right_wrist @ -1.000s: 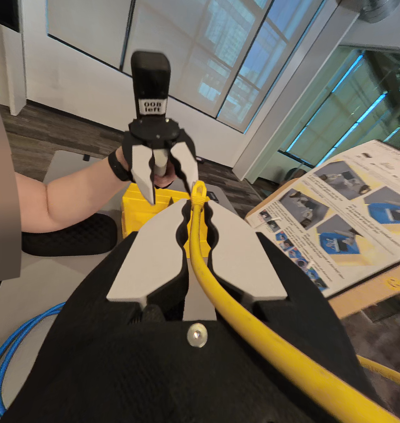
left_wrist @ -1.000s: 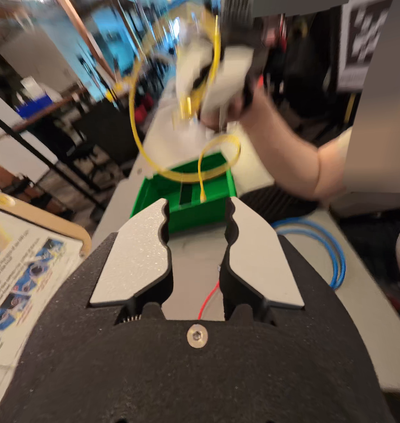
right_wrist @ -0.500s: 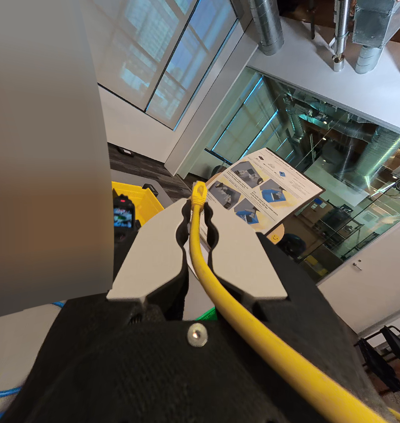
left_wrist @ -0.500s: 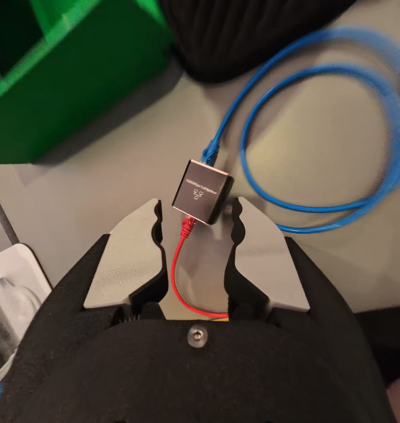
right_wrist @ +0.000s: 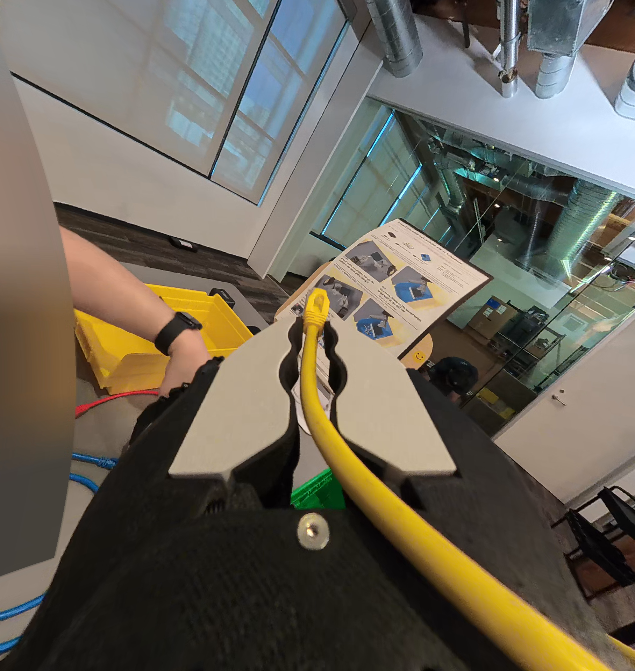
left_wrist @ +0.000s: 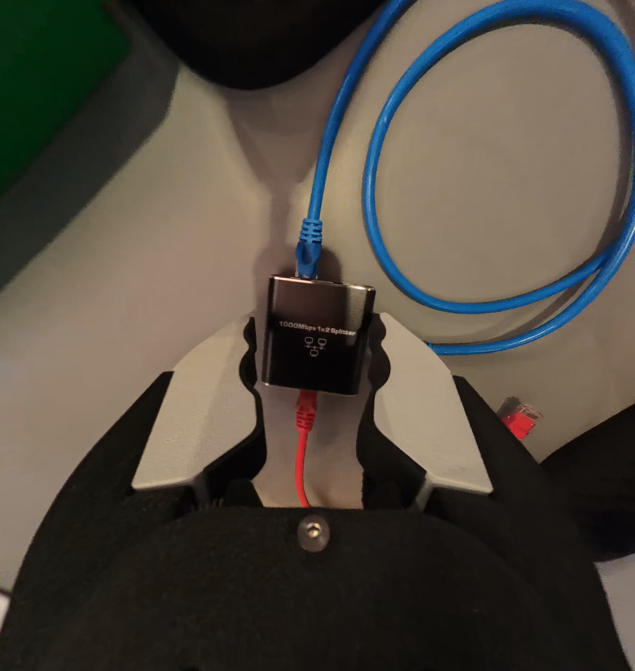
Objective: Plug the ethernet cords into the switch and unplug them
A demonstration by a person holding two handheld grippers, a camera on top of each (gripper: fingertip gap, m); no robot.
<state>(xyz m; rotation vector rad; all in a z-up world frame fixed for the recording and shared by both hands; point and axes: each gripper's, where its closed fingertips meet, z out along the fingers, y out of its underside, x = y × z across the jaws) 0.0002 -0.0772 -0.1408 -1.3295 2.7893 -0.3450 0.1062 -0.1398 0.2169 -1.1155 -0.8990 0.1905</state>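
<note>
My left gripper (left_wrist: 314,323) jaws spread around the switch (left_wrist: 316,336), blue cord (left_wrist: 310,250) plugged at 12 o'clock, red cord (left_wrist: 303,446) at 6. Right gripper (right_wrist: 310,323) jaws pinching the yellow cord (right_wrist: 310,348).

Two black hand-held grippers with pale grey fingers

The left gripper (left_wrist: 313,354) has a black body with a rough, grainy surface, and one round silver screw (left_wrist: 312,536) sits in the middle of it, just behind the fingers. Its two fingers (left_wrist: 196,410) are flat plates in pale grey with black sides, wide at the base and narrow at the tip, and the inner edges are wavy. The right gripper (right_wrist: 310,328) has the same black body, the same silver screw (right_wrist: 312,531) and the same grey fingers (right_wrist: 243,403). The person's forearm (right_wrist: 120,287) is without a sleeve and wears a black watch (right_wrist: 176,332) with a black band at the wrist.
</note>
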